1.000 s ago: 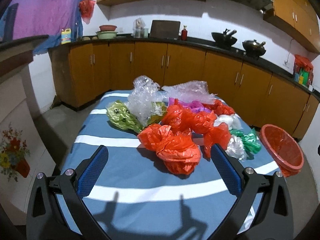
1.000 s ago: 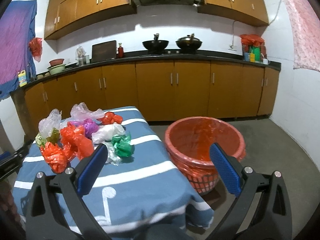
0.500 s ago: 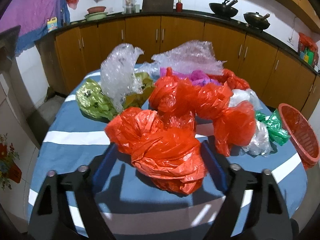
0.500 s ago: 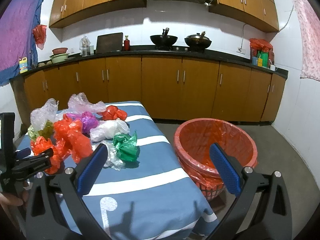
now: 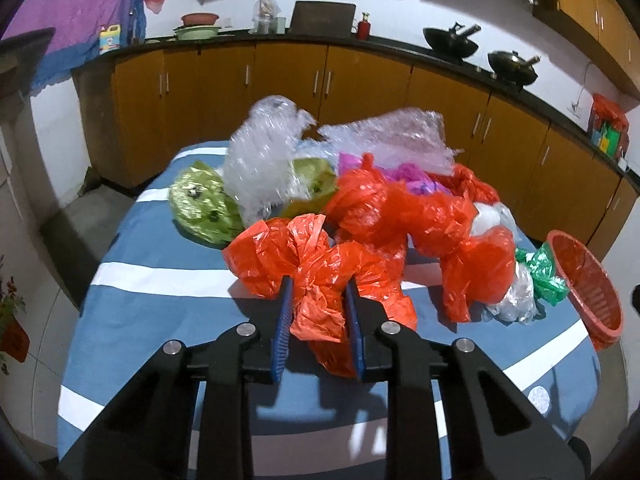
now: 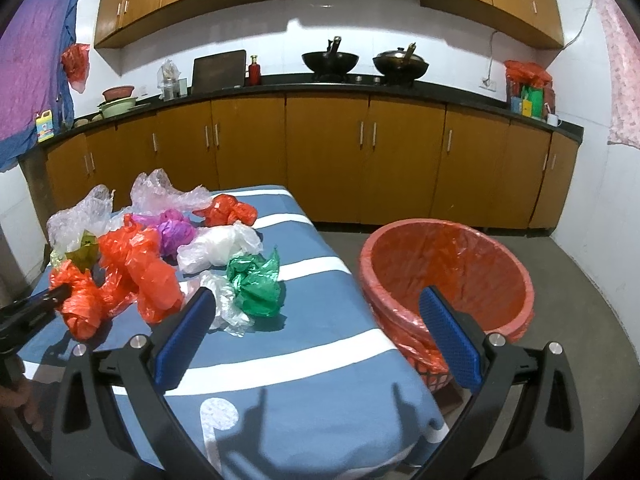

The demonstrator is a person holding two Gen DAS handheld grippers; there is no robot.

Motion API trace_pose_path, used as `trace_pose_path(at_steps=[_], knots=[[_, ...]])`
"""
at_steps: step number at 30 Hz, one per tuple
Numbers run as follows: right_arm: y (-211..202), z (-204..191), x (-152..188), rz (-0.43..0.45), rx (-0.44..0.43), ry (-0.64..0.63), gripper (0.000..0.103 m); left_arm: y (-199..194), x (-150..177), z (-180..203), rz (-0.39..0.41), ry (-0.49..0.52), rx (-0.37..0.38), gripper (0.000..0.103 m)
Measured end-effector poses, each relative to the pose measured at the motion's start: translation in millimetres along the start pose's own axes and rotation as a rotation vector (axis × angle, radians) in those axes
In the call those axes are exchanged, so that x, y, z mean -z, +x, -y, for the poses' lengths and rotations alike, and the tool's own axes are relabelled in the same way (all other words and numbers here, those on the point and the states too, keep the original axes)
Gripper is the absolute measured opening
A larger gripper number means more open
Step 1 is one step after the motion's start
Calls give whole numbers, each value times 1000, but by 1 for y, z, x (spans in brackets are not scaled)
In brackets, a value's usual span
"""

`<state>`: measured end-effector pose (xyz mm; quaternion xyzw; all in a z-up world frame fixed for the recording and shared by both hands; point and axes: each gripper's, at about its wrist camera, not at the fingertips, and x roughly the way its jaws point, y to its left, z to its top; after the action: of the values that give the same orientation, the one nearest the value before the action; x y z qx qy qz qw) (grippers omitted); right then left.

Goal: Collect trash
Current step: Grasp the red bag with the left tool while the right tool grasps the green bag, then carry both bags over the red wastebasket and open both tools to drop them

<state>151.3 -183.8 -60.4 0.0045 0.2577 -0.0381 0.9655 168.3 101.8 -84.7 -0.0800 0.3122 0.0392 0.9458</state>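
Our left gripper (image 5: 318, 300) had just been closing, and its jaws pinched the nearest orange bag (image 5: 320, 276) at the near edge of the pile on the striped table (image 5: 160, 312), the easiest piece to reach. Whether the bag had lifted off the cloth we couldn't tell. We kept the right gripper (image 6: 316, 336) wide open and empty, pointed between table and lined basket (image 6: 448, 268) beside it, likely the drop spot.
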Motion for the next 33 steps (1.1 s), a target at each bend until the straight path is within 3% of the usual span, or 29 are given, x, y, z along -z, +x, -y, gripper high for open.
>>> trace_pose_path(at_steps=[10, 19, 26, 30, 33], knots=[[67, -17, -15, -112, -66, 17, 86, -29, -3, -18, 83, -5, 12, 25], [138, -10, -19, -268, -67, 93, 85, -38, -12, -30, 135, -21, -7, 25], [154, -12, -10, -322, -117, 98, 84, -29, -13, -29, 127, -21, -13, 25], [153, -17, -8, -330, -159, 80, 68, -27, -12, -26, 125, -18, -11, 25], [153, -22, -8, -333, -178, 64, 45, -27, -13, -24, 126, -13, -8, 25]])
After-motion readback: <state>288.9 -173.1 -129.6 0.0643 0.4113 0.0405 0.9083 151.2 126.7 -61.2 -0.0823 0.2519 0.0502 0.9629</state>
